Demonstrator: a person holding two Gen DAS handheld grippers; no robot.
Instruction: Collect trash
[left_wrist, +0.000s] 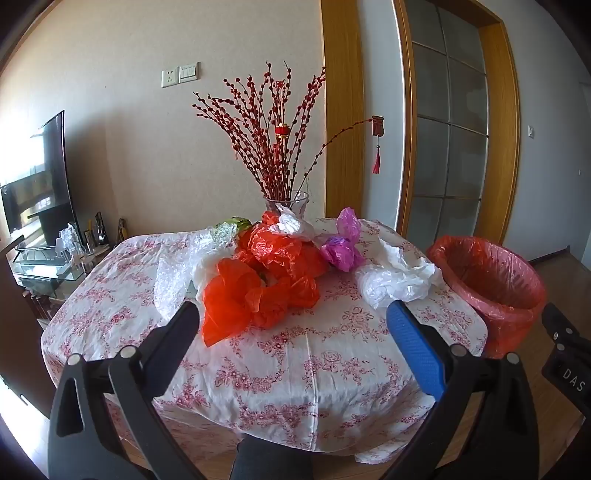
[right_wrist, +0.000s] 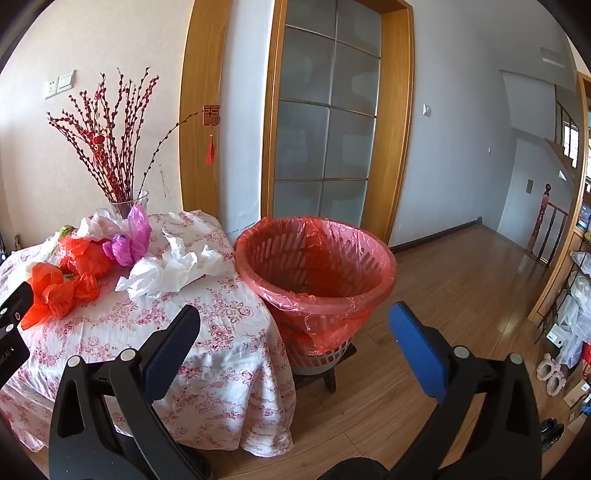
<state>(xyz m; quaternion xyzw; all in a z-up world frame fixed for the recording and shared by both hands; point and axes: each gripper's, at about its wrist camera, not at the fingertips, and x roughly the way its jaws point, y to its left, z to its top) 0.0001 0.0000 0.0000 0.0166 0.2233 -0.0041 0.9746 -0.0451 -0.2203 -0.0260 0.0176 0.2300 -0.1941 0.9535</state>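
Crumpled plastic bags lie on a table with a floral cloth (left_wrist: 314, 354): orange-red bags (left_wrist: 258, 280), a purple bag (left_wrist: 341, 247), white bags (left_wrist: 399, 277) and clear bubble wrap (left_wrist: 177, 273). A bin lined with a red bag (left_wrist: 491, 280) stands right of the table, also in the right wrist view (right_wrist: 314, 273). My left gripper (left_wrist: 291, 317) is open and empty, held before the table's near side. My right gripper (right_wrist: 295, 325) is open and empty, in front of the bin. The bags also show in the right wrist view (right_wrist: 173, 269).
A glass vase with red branches (left_wrist: 284, 199) stands at the table's back. A TV (left_wrist: 37, 177) and a glass stand are at the left. A wood-framed glass door (right_wrist: 325, 122) is behind the bin. The bin rests on a small stool (right_wrist: 328, 373). Shelves with clutter (right_wrist: 569, 325) are at the far right.
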